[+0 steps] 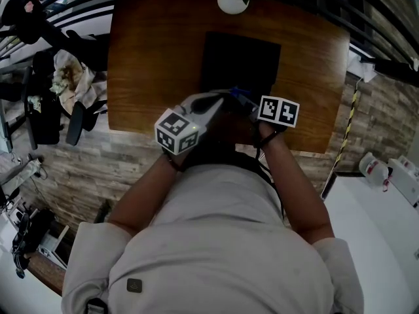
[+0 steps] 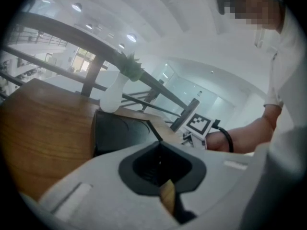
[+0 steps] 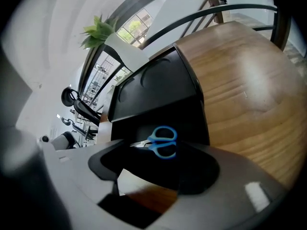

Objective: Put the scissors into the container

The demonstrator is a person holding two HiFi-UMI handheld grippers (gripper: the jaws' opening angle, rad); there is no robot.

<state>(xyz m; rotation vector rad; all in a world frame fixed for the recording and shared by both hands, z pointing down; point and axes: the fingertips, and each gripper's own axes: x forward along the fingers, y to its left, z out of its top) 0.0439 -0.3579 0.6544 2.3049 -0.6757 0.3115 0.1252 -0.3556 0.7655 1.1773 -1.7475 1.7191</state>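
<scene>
A black container point(image 1: 239, 57) stands open in the middle of the wooden table point(image 1: 150, 57). Blue-handled scissors point(image 3: 162, 141) lie inside its near part, free of both grippers, blades pointing left in the right gripper view; they show as a blue spot point(image 1: 241, 97) in the head view. My right gripper point(image 1: 253, 107) hovers just above them, jaws wide apart with nothing between. My left gripper point(image 1: 226, 99) is close beside it at the container's near edge, its jaws drawn to a narrow slit and holding nothing. The container point(image 2: 120, 133) sits ahead in the left gripper view.
A white vase point(image 1: 232, 0) with a green plant stands at the table's far edge, behind the container. A dark railing runs beyond it. Chairs and clutter point(image 1: 69, 77) crowd the floor at the left. A white surface point(image 1: 386, 201) lies at the right.
</scene>
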